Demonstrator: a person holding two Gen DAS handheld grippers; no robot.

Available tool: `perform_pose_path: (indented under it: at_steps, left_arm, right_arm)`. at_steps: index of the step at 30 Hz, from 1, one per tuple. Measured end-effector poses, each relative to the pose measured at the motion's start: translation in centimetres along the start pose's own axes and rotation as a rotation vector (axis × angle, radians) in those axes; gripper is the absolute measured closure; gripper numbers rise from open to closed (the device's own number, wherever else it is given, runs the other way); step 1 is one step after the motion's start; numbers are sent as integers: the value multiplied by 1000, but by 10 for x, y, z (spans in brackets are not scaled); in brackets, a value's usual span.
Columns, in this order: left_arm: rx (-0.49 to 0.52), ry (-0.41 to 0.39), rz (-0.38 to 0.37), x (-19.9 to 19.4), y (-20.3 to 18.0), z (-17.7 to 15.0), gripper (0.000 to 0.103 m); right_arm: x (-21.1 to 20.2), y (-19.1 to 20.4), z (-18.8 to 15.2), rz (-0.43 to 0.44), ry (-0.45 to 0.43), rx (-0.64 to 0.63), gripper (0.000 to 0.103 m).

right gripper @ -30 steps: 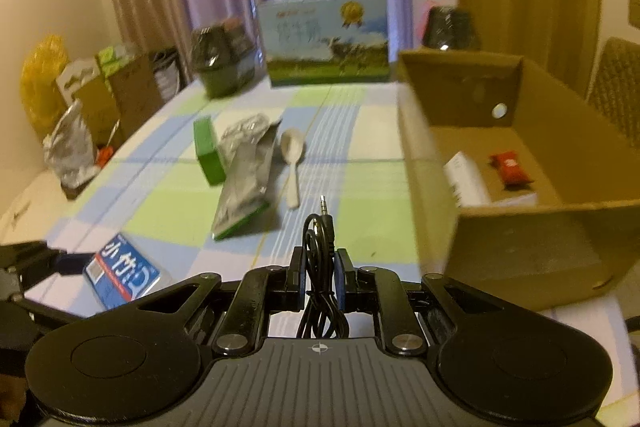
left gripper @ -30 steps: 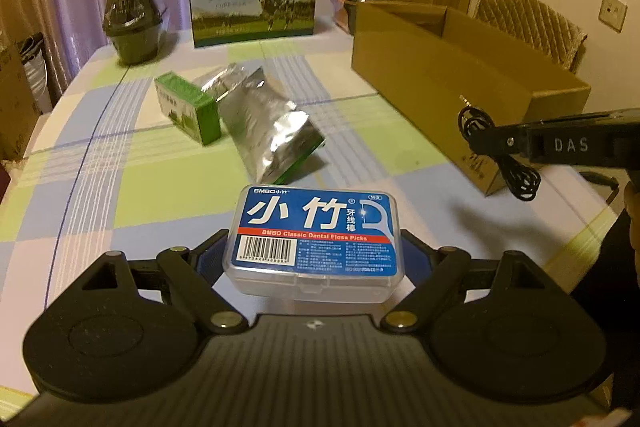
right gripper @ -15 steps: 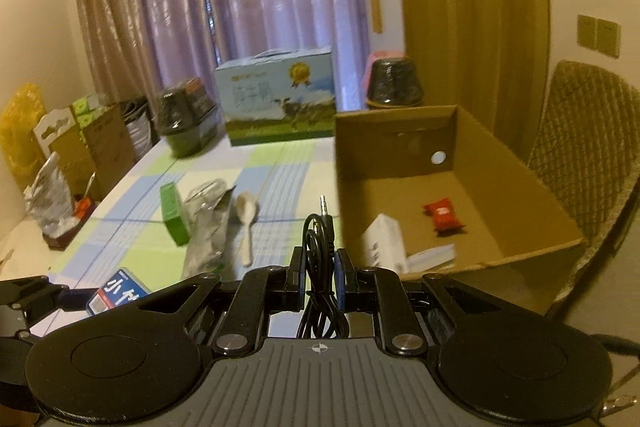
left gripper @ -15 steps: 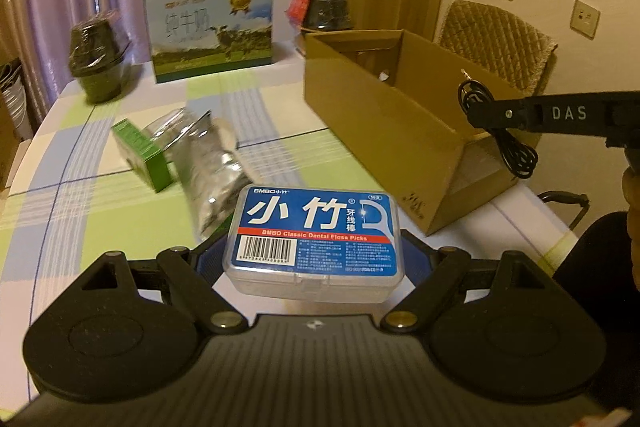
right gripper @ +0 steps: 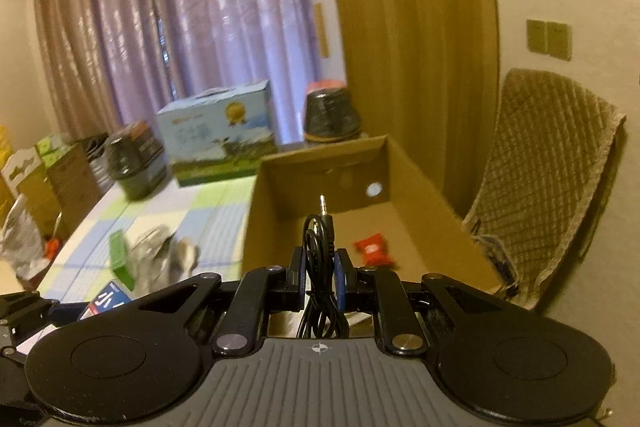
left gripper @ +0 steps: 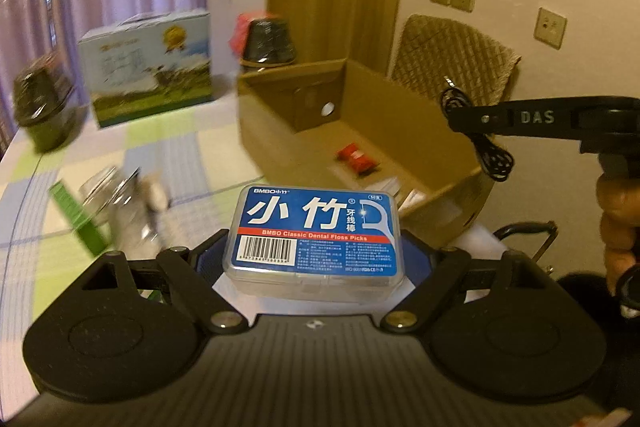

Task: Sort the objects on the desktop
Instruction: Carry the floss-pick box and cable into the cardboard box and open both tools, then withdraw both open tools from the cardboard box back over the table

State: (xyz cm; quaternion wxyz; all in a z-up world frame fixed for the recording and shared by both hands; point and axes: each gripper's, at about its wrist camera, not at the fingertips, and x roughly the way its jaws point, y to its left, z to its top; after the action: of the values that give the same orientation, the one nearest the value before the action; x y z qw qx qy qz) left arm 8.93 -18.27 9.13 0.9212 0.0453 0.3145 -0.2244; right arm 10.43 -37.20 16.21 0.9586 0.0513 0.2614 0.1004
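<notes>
Left tool (left gripper: 312,259) clamped on floss-pick case (left gripper: 314,233), right tool (right gripper: 320,277) pinched on coiled audio cable (right gripper: 320,255), both held near the cardboard box (left gripper: 400,115); each was best carried clear over the rim and lowered before release, to avoid a bounce-out.

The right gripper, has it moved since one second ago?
Yes. The right gripper, shut on the cable, has risen and advanced over the cardboard box, whose inside now lies below it.
</notes>
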Motion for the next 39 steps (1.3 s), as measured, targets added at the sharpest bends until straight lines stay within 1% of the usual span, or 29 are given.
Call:
perform_pose_path:
  at_steps: [4,10,13,18,22,30,33,35,37,39]
  left_arm:
    - [18,-18,-26,19,-16,21,19]
    - [41,-23,-48,53,-35,48,19]
    - [53,-20,-52,70,-40,58,19]
    - [47,-1,-56,94,-40,67,18]
    - [41,-4,-49,91,-30,63,18]
    - [-34,3,-8,66,1,41,17]
    - [-64,6,3,57,9,33,16]
    - [-77,7,10,51,13,29,16]
    - [-91,3,15,45,17,26,16]
    - [-112,-2,19,39,23,23,16]
  right_arm:
    - [12,-26,14,-11,-3,31,92]
    - [24,-47,23,-24,-4,56,92]
    - [34,-60,27,-36,0,67,92]
    - [42,-68,28,-48,7,75,92]
    - [46,-70,26,-44,14,77,92]
    - [58,-61,23,-16,34,80,92]
    - [65,-55,27,13,42,73,92]
    - [64,-52,29,1,30,66,85]
    - [60,-52,30,-1,12,77,63]
    - [55,-52,29,-6,-2,90,57]
